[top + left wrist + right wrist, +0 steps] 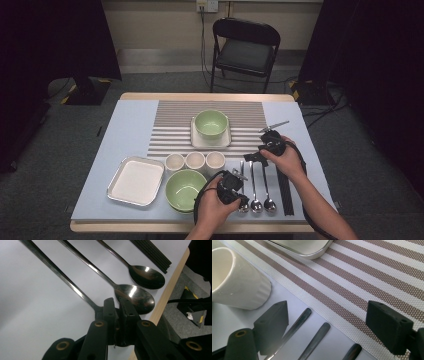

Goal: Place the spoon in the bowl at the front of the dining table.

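The leftmost spoon (62, 275) lies flat on the blue mat, just left of two more spoons (140, 275), and the left gripper (118, 306) pinches it at its bowl end, likely to lift it. The right gripper (325, 322) hovers with jaws spread over the spoon handles, perhaps to steady them. Beyond the handles, three empty cups (195, 161). Left of the spoons, an empty green bowl (184, 190).

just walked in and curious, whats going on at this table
A person is working a row of three spoons with two hand-held grippers. The left gripper is shut on the leftmost spoon near its bowl end, at the table's near edge. The right gripper hovers open over the spoon handle tips, beside the striped mat. Cups, green bowls and trays sit nearby, untouched.
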`<state>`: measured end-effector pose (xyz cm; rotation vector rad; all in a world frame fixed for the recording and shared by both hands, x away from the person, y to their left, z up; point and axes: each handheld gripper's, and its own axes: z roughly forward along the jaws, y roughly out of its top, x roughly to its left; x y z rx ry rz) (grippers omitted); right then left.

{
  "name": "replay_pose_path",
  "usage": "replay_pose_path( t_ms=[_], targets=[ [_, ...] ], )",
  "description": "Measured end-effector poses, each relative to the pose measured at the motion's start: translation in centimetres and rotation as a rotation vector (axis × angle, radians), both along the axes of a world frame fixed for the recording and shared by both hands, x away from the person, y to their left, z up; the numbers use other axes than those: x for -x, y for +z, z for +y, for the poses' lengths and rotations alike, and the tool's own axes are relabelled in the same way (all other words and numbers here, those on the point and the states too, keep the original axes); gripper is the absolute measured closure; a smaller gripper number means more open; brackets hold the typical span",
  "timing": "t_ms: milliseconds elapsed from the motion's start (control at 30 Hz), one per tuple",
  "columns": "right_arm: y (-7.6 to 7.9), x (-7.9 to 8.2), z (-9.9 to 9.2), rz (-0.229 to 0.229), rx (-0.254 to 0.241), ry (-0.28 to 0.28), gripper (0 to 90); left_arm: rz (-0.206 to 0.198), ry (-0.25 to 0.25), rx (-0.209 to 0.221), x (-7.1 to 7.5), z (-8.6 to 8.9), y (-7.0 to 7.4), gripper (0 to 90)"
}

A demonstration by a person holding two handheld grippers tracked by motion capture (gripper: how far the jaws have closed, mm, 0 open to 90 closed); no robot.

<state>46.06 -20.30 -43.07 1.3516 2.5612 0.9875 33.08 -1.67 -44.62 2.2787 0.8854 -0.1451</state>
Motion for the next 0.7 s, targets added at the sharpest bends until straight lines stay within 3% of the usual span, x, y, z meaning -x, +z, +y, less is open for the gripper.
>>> replay_pose_path(
  t_ms=[600,700],
  targets=[
    [-0.46,0.18,0.09,0.008,0.003,0.012,17.7,-0.004,0.005,-0.013,0.19,-0.02,-0.7,85.4],
    [-0.59,0.22,0.13,0.01,0.008,0.013,17.7,-0.008,0.002,-0.033,0.26,-0.12,-0.78,85.4]
  ],
)
